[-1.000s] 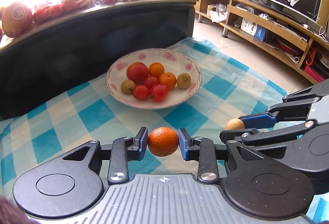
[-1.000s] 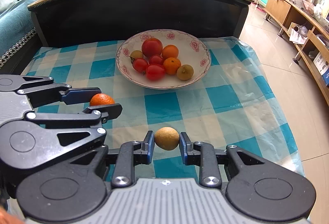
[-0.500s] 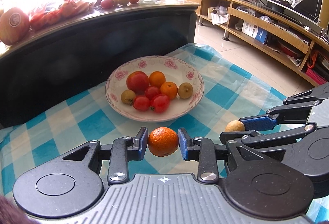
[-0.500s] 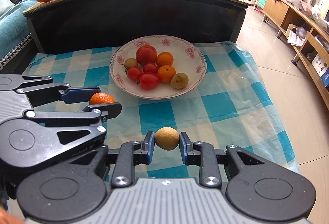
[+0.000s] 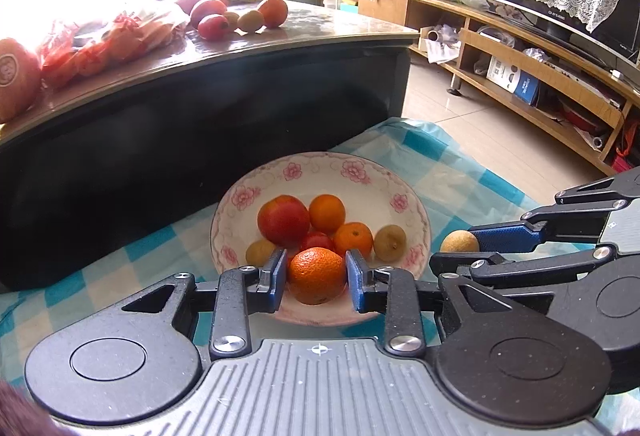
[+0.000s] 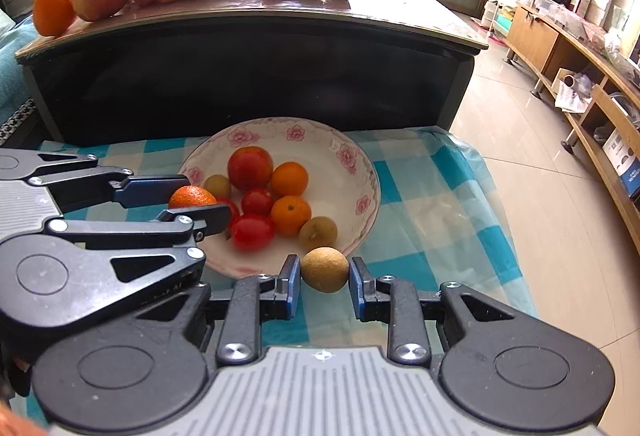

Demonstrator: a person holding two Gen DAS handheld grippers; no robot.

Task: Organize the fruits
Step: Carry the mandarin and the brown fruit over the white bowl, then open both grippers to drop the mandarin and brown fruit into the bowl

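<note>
The orange point(image 5: 316, 275) sat clamped in the left tongs point(image 5: 316, 279), held over the near rim of the flowered bowl point(image 5: 352, 172). Just to their right, the right tongs point(image 6: 324, 282) gripped a small brown fruit point(image 6: 324, 269) just outside the bowl's edge. Beyond both pairs, tomatoes and oranges lay heaped in the bowl on the checked cloth point(image 6: 440, 220).

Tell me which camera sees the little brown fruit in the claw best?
The right wrist view: the brown fruit sits whole between the right claw. The left wrist view shows only part of it, beside the bowl.
</note>
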